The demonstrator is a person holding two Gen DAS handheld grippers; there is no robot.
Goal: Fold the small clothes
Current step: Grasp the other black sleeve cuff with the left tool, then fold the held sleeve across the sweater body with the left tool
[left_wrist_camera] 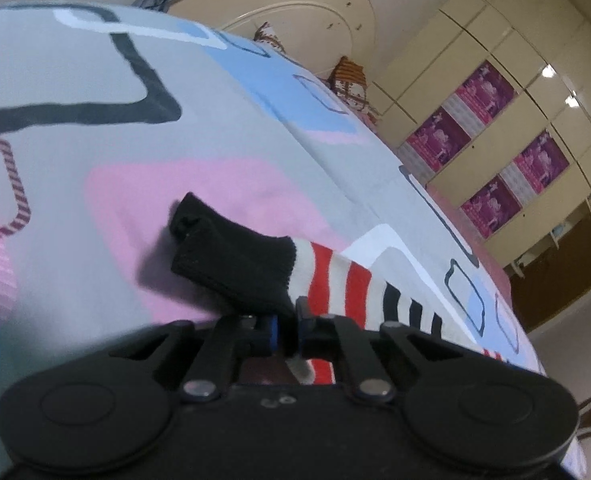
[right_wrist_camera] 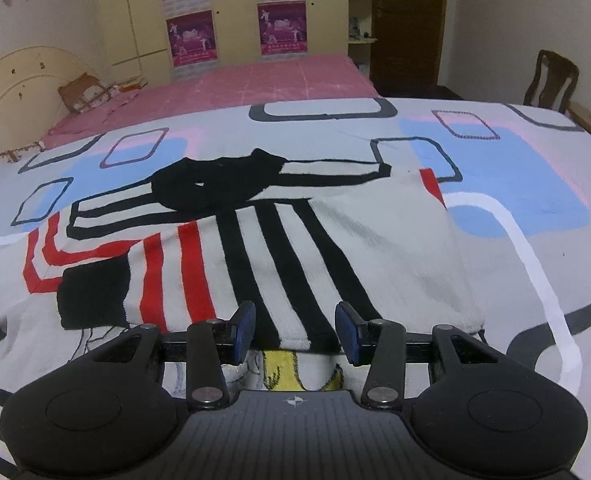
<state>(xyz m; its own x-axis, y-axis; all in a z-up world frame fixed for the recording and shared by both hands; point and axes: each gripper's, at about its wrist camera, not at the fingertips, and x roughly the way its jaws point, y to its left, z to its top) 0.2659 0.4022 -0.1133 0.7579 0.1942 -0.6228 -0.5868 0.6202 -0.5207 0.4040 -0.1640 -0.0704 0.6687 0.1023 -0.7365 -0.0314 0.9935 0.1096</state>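
Observation:
A small white sweater with red and black stripes, a black collar and black cuffs lies on the patterned bedsheet. In the left wrist view my left gripper is shut on a sleeve near its black cuff, which is lifted off the sheet. In the right wrist view my right gripper is open just above the sweater's near hem, jaws apart and empty. A folded sleeve with a black cuff lies at the left.
The bedsheet covers a bed with a cream headboard. A second bed with a pink cover lies beyond. Wardrobes with purple posters line the wall. A wooden chair stands at the right.

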